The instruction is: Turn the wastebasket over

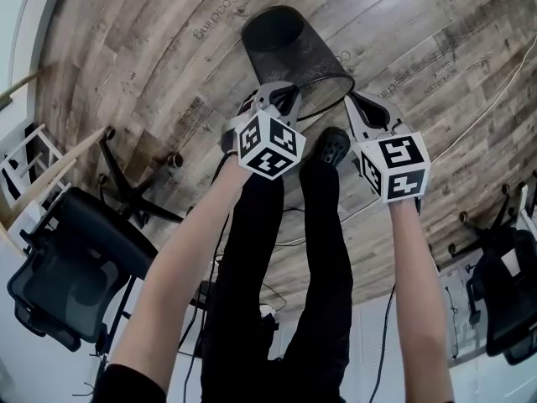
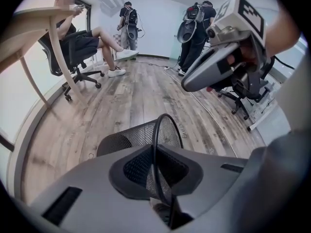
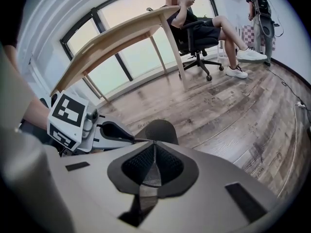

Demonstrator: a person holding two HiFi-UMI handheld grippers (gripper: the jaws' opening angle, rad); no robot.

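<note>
Together, left hand-held gripper (image 1: 279,92) and right hand-held gripper (image 1: 352,101) clamp the wire-rimmed black mesh wastebasket (image 1: 289,44).

1. The floor (image 1: 126,65) is grey-brown wood plank, with faint print on some boards.
2. A black office chair (image 1: 67,267) on castors stands at the left of the head view, and another dark chair (image 1: 503,292) stands at its right edge.
3. A pale wooden table (image 3: 112,42) with slanted legs stands before a broad, dark-framed window (image 3: 121,18) that lets in soft daylight.
4. A seated person (image 3: 194,18) occupies a black swivel chair (image 3: 194,45) just beside that table.
5. The far wall (image 2: 160,23) is white. A standing person (image 2: 129,21) and a second standing person (image 2: 197,21), both with backpacks, are near it.
6. A thin white cable (image 1: 491,99) trails over the boards.
</note>
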